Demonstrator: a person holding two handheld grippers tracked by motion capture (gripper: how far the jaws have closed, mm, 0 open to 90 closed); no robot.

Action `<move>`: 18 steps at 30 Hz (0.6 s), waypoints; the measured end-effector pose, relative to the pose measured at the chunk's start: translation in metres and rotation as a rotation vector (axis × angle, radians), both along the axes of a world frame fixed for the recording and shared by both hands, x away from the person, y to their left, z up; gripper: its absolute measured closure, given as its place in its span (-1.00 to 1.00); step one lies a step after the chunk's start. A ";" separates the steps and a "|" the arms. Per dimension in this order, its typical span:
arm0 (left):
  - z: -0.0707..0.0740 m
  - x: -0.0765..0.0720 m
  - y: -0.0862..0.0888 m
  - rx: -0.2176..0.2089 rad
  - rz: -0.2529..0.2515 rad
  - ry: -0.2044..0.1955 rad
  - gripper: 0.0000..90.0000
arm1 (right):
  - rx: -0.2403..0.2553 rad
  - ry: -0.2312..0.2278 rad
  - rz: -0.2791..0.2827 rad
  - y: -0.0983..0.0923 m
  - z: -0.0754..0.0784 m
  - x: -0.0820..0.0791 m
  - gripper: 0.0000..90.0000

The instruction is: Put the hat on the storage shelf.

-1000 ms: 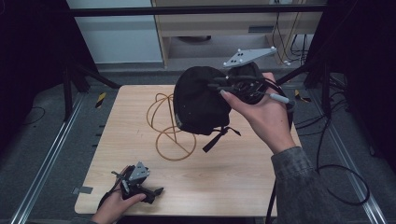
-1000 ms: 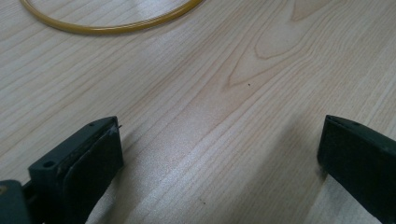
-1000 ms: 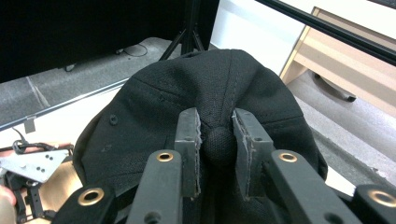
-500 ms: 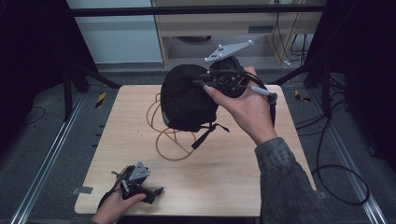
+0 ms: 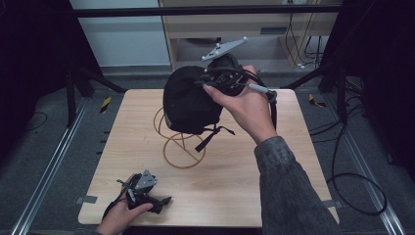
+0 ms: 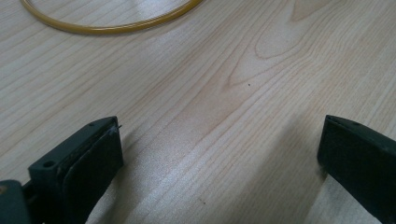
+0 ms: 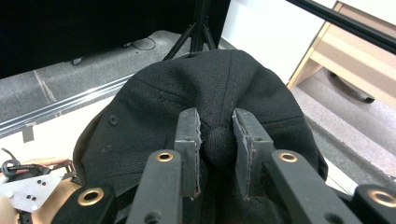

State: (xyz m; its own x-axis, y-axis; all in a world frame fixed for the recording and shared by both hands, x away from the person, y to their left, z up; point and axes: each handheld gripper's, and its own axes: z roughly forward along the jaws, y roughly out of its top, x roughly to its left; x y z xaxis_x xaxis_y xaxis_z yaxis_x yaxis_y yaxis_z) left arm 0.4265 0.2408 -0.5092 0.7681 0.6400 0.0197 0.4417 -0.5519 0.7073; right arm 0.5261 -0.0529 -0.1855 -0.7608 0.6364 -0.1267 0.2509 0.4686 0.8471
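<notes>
A black cap (image 5: 188, 100) hangs in the air over the far middle of the wooden table (image 5: 274, 191), its strap (image 5: 211, 135) dangling. My right gripper (image 5: 211, 81) is shut on the cap's top button (image 7: 219, 144), which sits pinched between the two jaws. The cap's crown (image 7: 196, 93) bulges beyond them. My left gripper (image 5: 159, 200) rests on the table near the front left corner, open, with bare wood between its jaws. A coiled yellowish tube (image 5: 178, 144) lies on the table under the cap, and an arc of the tube (image 6: 107, 25) curves past the left gripper.
Beyond the table stands a wooden shelf unit (image 5: 254, 29) and a white panel (image 5: 122, 34). Black stand legs (image 5: 83, 81) flank the table, and cables (image 5: 352, 181) trail on the grey floor at right. Metal rails (image 5: 49, 171) run along the floor.
My right gripper has carried the cap leftward and a little higher above the table. The left gripper has stayed put at the front left.
</notes>
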 end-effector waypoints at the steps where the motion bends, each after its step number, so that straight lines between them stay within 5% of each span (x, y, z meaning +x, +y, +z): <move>1: 0.000 0.000 0.000 0.000 0.000 0.000 -1.00 | 0.000 0.000 0.000 0.000 0.000 0.000 0.63; 18: 0.000 0.000 0.000 -0.004 0.003 -0.001 -1.00 | -0.063 0.025 0.027 0.030 -0.005 0.011 0.63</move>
State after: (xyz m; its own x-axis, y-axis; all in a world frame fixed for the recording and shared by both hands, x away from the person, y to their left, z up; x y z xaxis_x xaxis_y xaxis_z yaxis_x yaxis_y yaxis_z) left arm 0.4264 0.2405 -0.5094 0.7663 0.6422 0.0177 0.4428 -0.5480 0.7097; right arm 0.5376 -0.0225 -0.1903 -0.7810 0.6071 -0.1462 0.2585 0.5274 0.8093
